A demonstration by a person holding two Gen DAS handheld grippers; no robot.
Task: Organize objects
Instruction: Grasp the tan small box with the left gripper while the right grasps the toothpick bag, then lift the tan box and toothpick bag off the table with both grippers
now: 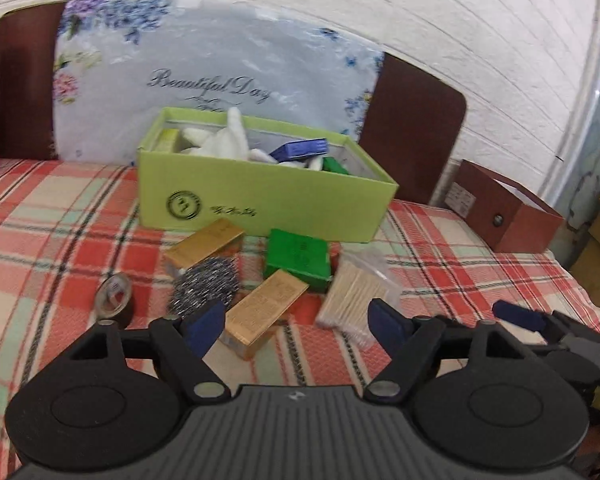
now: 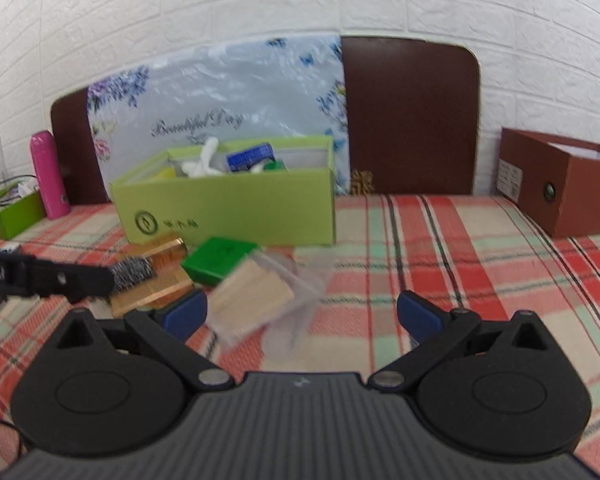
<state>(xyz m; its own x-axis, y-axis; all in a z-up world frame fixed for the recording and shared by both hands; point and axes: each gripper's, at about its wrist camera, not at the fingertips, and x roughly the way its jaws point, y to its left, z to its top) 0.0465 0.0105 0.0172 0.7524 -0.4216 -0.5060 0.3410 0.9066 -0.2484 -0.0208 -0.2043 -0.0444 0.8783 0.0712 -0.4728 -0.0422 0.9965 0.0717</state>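
Note:
An open light-green box stands on the plaid bed and holds white cloth, a blue packet and green items; it also shows in the right wrist view. In front of it lie two gold boxes, a green box, a steel scourer, a tape roll and a bag of cotton swabs. My left gripper is open over the near gold box. My right gripper is open, its left finger beside the swab bag. The green box and the scourer lie behind.
A brown box stands at the right of the bed, also in the left wrist view. A pink bottle and a green container are at the left. A floral-wrapped headboard and white brick wall are behind.

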